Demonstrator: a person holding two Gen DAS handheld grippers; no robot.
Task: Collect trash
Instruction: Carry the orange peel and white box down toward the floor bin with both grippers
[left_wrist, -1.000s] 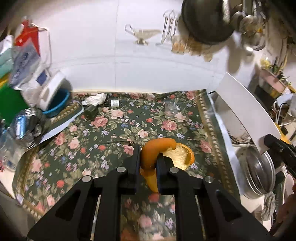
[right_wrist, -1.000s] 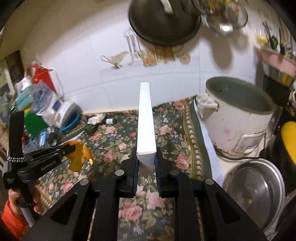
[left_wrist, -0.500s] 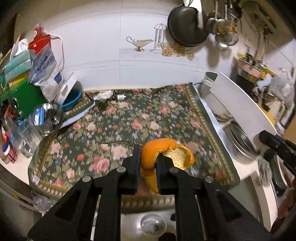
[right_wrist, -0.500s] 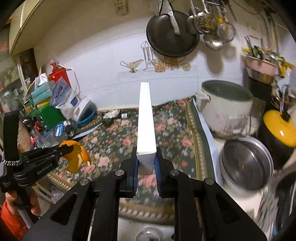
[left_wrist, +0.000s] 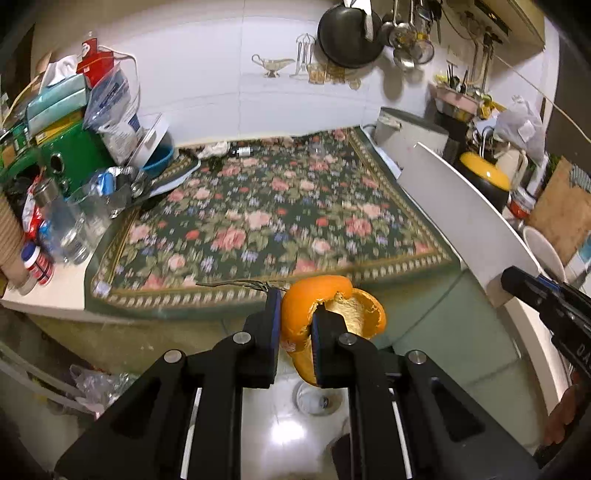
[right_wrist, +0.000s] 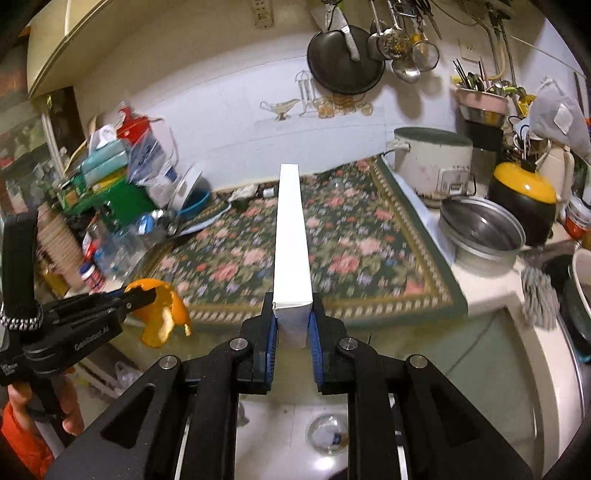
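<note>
orange peel (left_wrist: 306, 314) pinched in left fingers (left_wrist: 274, 325), white carton (right_wrist: 291, 251) clamped in right fingers (right_wrist: 271, 328), floral cloth (left_wrist: 280, 221) on counter

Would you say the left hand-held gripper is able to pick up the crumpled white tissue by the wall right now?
Probably not: the left hand-held gripper is shut on orange peel, away from the tissue.

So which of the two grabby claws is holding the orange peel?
The left gripper has the orange peel pinched between its fingers. The right gripper is different: it is clamped on a long white box instead.
</note>
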